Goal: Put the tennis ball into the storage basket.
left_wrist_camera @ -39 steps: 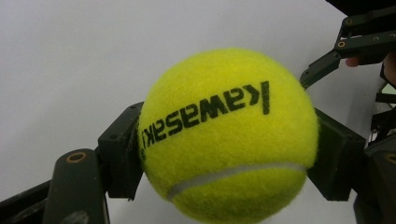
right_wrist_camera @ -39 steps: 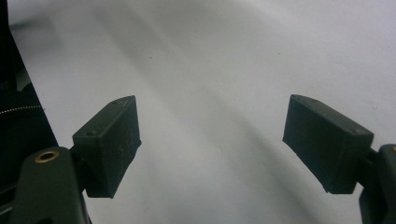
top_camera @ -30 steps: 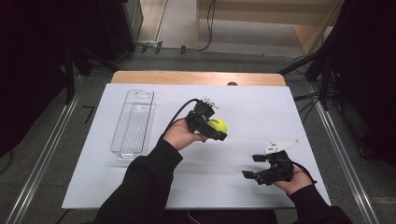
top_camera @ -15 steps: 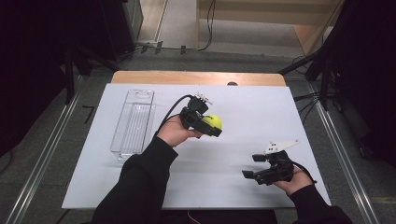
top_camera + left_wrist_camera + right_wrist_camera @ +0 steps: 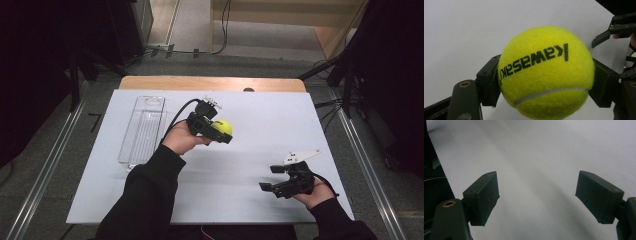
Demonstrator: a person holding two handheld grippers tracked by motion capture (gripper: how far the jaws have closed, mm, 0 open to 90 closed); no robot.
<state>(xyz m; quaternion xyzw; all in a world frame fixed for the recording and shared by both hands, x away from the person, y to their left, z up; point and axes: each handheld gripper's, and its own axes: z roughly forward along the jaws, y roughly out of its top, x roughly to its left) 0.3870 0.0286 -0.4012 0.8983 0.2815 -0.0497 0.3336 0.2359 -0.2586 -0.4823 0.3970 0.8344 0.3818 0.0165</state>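
A yellow tennis ball with black lettering is clamped in my left gripper, held just above the middle of the white table. In the left gripper view the ball sits squarely between the black pads, which press on both its sides. My right gripper rests low near the table's front right, open and holding nothing. In the right gripper view its jaws stand wide apart over bare white surface. The right gripper also shows at the upper right of the left gripper view.
A clear plastic tray, long and narrow, lies on the left part of the table. A wooden edge runs along the far side. Metal rails flank the table, with dark stands and cables beyond.
The left gripper has drifted slightly left and away with the ball still in it. The right gripper has stayed where it was.
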